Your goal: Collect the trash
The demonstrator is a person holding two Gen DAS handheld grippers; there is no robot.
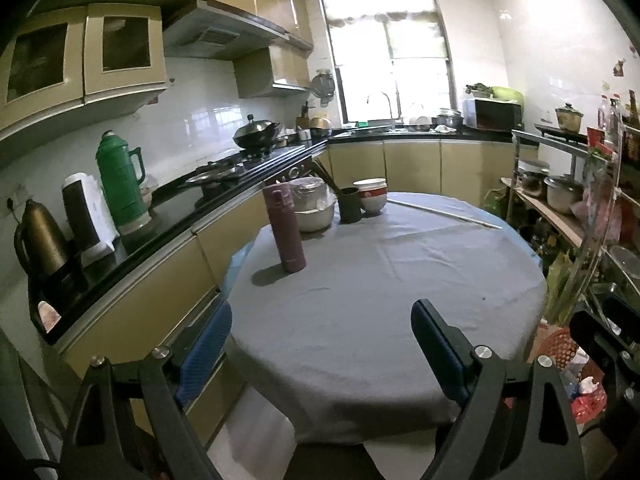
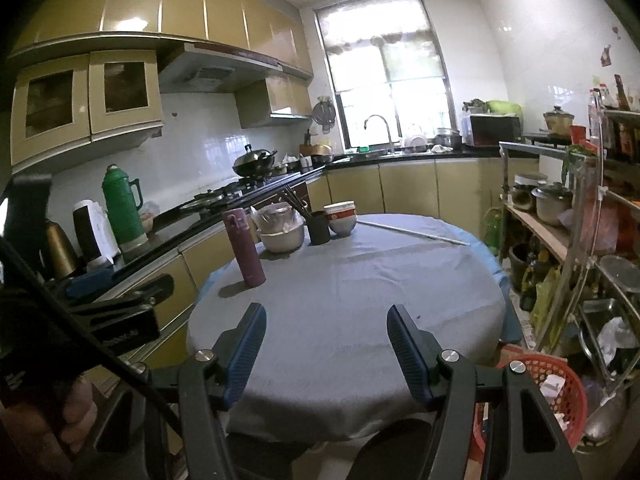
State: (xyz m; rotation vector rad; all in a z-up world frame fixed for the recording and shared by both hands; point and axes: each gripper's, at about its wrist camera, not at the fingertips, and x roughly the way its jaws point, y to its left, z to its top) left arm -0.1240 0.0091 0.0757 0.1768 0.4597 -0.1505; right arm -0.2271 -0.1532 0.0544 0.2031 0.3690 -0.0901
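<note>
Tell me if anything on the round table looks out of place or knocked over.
One oddity: a thin white rod lies flat and slanted across the table by its far right edge. The purple flask and stacked bowls stand upright; nothing looks spilled.

flask [image 1: 285,229] left on table [image 1: 360,320] | bowls [image 1: 370,195] behind | basket [image 2: 556,392] right, on floor

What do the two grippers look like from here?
Both are alike. The left gripper and right gripper each have two black angular arms with round silver bolts, ending in blue ribbed pads. A thin black cable runs across beside the left gripper's black body in the right wrist view.
</note>
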